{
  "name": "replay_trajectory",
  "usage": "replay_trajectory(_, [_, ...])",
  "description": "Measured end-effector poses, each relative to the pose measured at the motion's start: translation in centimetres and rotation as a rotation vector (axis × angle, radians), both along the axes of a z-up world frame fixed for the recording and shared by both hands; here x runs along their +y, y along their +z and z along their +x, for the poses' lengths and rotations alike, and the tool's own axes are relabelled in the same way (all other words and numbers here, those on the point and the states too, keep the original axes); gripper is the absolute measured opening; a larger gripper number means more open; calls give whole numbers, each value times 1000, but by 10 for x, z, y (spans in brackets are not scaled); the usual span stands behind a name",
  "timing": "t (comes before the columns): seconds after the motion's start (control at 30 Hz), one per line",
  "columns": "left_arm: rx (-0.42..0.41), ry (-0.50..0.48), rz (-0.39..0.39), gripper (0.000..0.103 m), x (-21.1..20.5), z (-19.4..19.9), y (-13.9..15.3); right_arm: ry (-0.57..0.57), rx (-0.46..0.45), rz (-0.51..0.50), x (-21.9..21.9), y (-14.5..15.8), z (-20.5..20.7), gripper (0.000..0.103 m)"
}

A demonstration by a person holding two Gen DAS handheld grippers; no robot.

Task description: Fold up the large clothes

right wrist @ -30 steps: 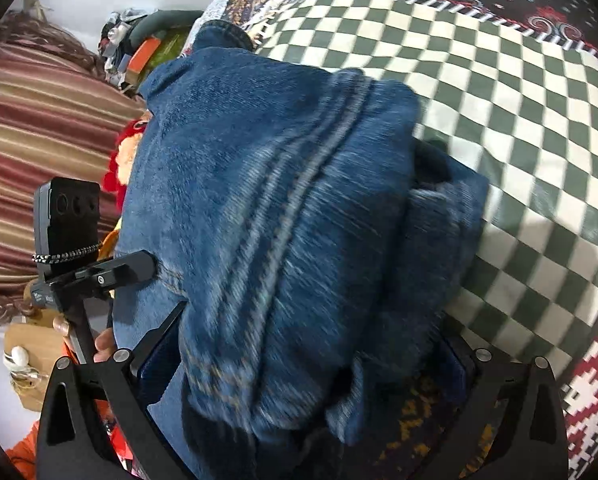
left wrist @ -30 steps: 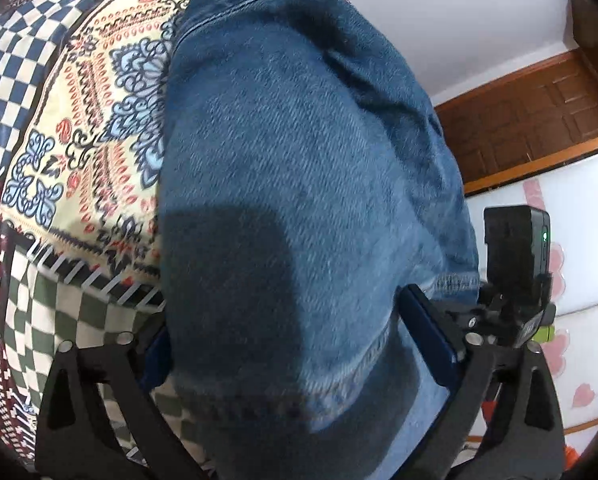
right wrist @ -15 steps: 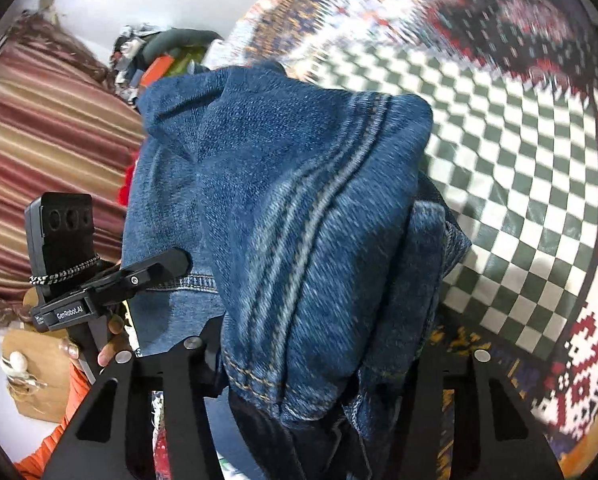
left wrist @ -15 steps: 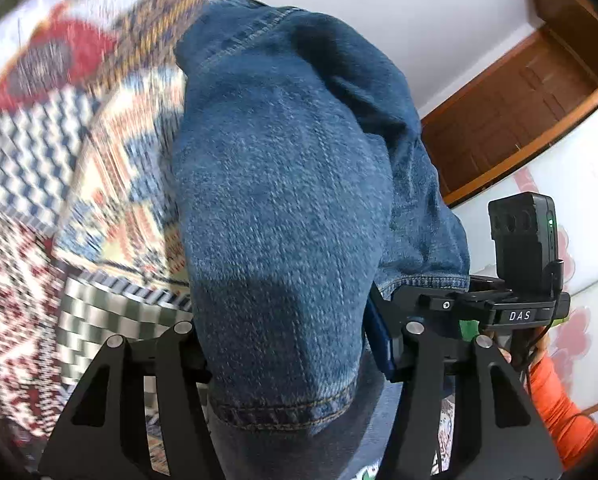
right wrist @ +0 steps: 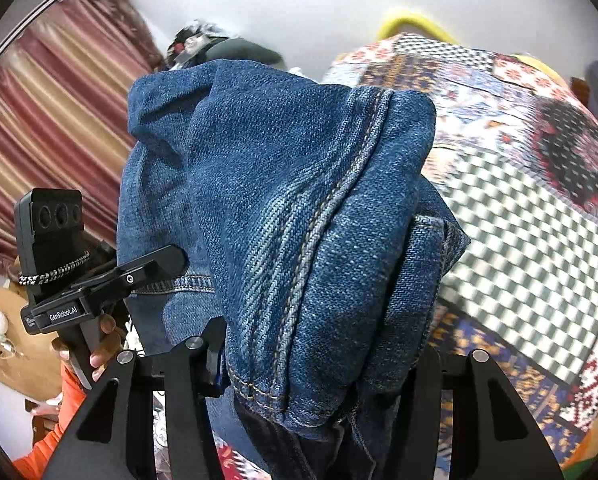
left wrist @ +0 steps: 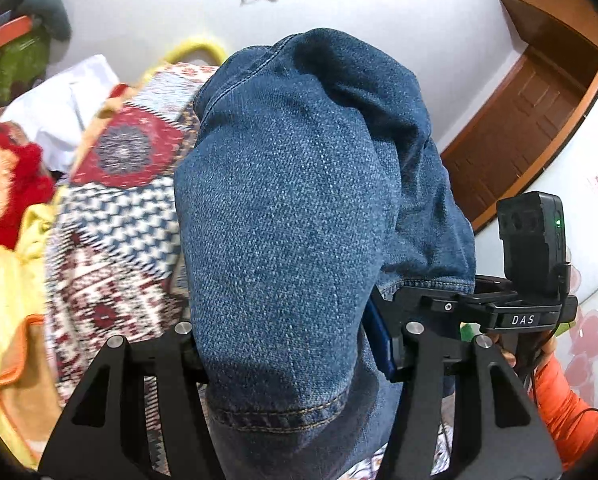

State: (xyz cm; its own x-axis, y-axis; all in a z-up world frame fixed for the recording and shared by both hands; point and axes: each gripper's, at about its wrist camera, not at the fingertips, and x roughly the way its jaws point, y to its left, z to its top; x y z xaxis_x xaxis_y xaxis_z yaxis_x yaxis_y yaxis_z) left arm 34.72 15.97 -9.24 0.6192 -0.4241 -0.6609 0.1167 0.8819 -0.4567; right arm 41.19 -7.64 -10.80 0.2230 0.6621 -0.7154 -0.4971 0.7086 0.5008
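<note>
Jeans (left wrist: 291, 216): blue denim, bunched, hanging up off the bed (left wrist: 111, 216) between both tongs. Left tongs (left wrist: 287, 344): clamping a hemmed fold. Right tongs (right wrist: 319, 360): clamping a thick wad with a triple-stitched seam. Left view alone is showing a wooden door (left wrist: 515, 120), a red soft toy (left wrist: 7, 184) and yellow cloth (left wrist: 11, 320) at left. Right view alone is showing a striped curtain (right wrist: 51, 120) at far left and the bed's green-checked patch (right wrist: 531, 264) at right.

Bright even light, blurred fisheye-warped edges
</note>
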Motion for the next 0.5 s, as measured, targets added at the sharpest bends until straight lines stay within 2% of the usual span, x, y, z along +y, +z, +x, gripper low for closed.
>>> replay_trajectory(0.23, [71, 67, -15, 57, 48, -20, -34, 53, 85, -31, 65, -31, -6, 50])
replay_trajectory(0.5, [233, 105, -108, 57, 84, -16, -115, 76, 231, -121, 107, -106, 11, 50])
